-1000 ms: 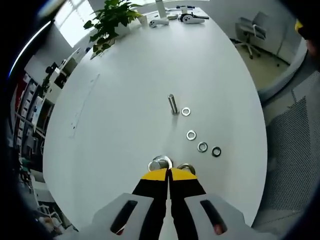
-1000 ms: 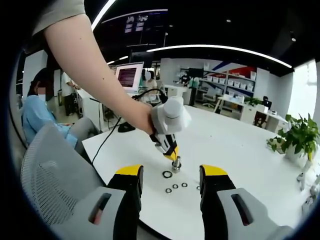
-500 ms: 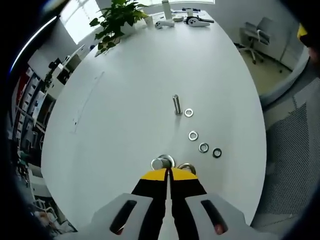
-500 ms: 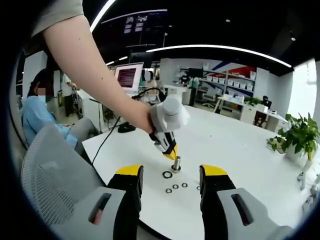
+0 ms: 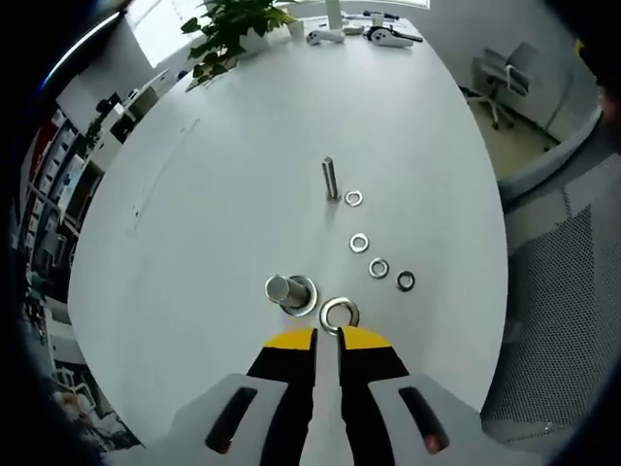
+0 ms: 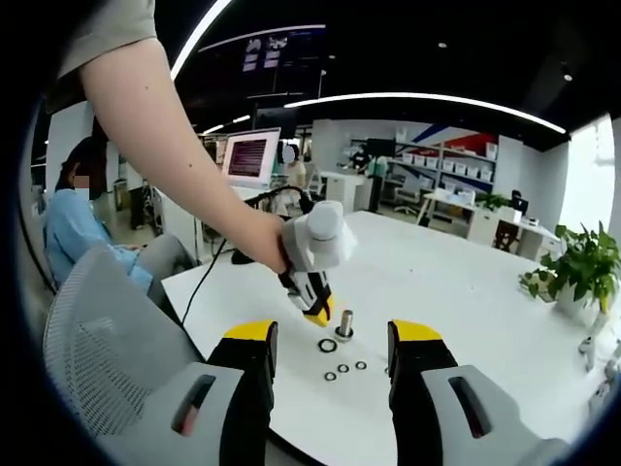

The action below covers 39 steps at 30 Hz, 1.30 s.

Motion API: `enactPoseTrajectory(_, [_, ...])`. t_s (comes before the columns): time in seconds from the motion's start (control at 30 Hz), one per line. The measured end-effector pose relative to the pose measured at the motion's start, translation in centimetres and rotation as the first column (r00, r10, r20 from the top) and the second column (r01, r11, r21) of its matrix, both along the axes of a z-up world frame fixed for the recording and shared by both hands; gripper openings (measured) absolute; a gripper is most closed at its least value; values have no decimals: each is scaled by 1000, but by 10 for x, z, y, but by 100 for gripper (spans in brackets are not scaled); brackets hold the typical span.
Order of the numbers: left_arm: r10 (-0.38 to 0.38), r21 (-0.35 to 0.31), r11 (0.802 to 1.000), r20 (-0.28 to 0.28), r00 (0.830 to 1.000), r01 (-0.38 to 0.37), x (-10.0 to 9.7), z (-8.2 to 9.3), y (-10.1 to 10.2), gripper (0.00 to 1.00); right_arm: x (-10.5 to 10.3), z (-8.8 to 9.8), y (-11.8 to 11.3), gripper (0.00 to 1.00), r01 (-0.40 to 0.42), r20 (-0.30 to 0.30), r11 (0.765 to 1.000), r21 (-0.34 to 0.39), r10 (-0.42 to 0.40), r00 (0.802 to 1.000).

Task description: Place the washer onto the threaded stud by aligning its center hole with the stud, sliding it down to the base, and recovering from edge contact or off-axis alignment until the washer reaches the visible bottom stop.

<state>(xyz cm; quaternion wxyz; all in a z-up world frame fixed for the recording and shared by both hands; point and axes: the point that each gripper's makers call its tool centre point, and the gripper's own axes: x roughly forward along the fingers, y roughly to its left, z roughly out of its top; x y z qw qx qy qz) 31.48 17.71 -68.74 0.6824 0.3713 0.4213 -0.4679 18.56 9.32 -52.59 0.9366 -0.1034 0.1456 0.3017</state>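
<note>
Washer (image 5: 339,314) lying flat on the table (image 5: 233,194), just beside the upright stud (image 5: 284,289).

The left gripper (image 5: 326,337) is seen with fingers nearly closed, holding nothing; the right gripper (image 6: 333,342) is held wide. The washer is judged not yet threaded: regrasping and centring over the vertical stud axis are called for.

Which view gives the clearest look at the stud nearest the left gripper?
The left gripper view: the near stud stands just beyond the left gripper, with a washer lying flat beside it. The right gripper view shows the same stud small and distant, between its own open jaws.
</note>
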Motion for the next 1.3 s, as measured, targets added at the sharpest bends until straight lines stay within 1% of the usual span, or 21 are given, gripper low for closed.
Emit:
enactPoseTrajectory(0.17, [0,5,1000,-7,1000,0,-4,-3,2,6,-1,0,2,48,-11,5,1000,-10,11,1000])
enactPoseTrajectory(0.27, [3,10,1000,-12,1000,-3,-6,-7,3,6,-2,-1,3,48,-16,5,1000,-13,16,1000])
enactPoseTrajectory(0.73, [10,50,999,-66,998,-7,-17,-27,11,7,-2,-3,3,48,-19,-2,999,-26,19,1000])
enactPoseTrajectory(1.07, [10,62,998,-89,996,-5,-22,-35,11,8,-2,-5,1,48,-13,-4,999,-31,13,1000])
enactPoseTrajectory(1.17, [-14,82,996,-91,996,22,-23,-37,12,8,-1,-4,1,48,-10,-5,1000,-27,10,1000])
enactPoseTrajectory(1.3, [-2,82,997,-94,996,9,-19,-37,13,8,-1,-5,1,48,-9,-6,1000,-28,9,1000])
